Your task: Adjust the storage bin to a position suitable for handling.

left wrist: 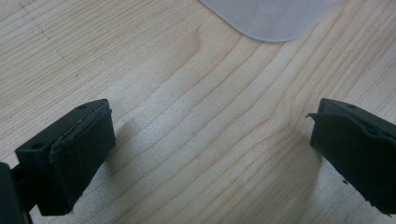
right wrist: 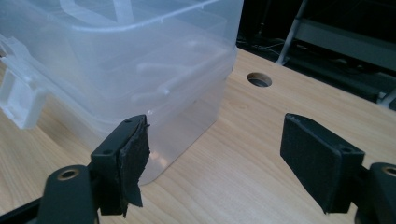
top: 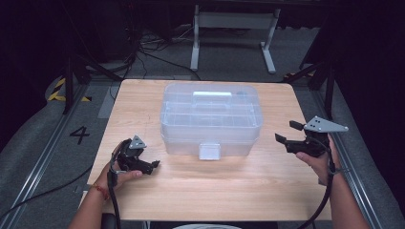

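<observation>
1. High view: A clear plastic storage box (top: pixel 211 118) with its lid on sits in the middle of a pale wooden tabletop (top: pixel 200 191). A carry handle (top: pixel 211 97) lies on top of the box, and a white latch (top: pixel 209 150) hangs at the centre of its near wall. The left hand-held gripper (top: pixel 154 165) rests low on the tabletop, to the near left of the box and apart from it, pointing toward the box. The right hand-held gripper (top: pixel 285 132) is held off the surface to the right of the box, jaws aimed at its right end, not touching it.

2. Left gripper view: The left hand-held gripper (left wrist: pixel 210 154) has its two black jaws spread wide with only bare wood between them. A rounded corner of the box (left wrist: pixel 271 18) shows just ahead of them.

3. Right gripper view: The right hand-held gripper (right wrist: pixel 215 163) is open and empty, one jaw in front of the box's (right wrist: pixel 116 70) near corner, the other over bare wood. A round hole (right wrist: pixel 259 79) in the tabletop lies past the box.

4. Doing the step well, as a judgement: the box looks about to be handled at the latch or handle. Bring one jaw to each side of that part, close squarely, and steady the box with the other gripper, since smooth light plastic may slide.
</observation>
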`<move>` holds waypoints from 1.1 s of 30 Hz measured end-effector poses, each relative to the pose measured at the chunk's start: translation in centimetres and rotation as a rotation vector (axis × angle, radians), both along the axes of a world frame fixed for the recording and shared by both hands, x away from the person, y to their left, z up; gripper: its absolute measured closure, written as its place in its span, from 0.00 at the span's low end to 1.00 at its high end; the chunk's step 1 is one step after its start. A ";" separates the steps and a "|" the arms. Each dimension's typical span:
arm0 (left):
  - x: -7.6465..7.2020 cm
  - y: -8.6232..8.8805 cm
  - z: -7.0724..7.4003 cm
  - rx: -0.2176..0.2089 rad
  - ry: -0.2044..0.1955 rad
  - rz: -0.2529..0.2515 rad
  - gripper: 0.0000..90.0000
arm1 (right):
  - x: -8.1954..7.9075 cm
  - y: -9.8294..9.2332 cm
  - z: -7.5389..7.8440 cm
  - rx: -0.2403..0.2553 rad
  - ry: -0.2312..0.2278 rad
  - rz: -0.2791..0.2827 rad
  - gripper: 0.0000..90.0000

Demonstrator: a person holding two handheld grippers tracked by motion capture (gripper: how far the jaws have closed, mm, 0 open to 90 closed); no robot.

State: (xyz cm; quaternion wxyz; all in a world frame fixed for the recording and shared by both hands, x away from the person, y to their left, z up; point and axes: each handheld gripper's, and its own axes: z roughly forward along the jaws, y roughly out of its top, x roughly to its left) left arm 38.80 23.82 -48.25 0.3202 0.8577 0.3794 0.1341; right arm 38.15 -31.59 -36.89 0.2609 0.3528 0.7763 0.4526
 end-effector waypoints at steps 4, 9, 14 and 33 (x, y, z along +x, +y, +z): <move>0.0 0.0 0.0 0.001 0.000 -0.003 0.01 | 0.5 0.7 1.5 0.004 -0.018 0.027 0.27; 0.0 0.0 0.0 0.000 0.000 0.000 0.01 | 1.2 1.9 3.1 -0.020 -0.038 0.050 0.27; 0.0 0.0 0.0 0.000 0.000 0.000 0.01 | 1.8 3.0 4.0 -0.033 -0.053 0.066 0.28; 0.0 0.0 0.0 0.000 0.000 -0.002 0.01 | 4.6 7.1 5.6 -0.034 -0.066 0.134 0.39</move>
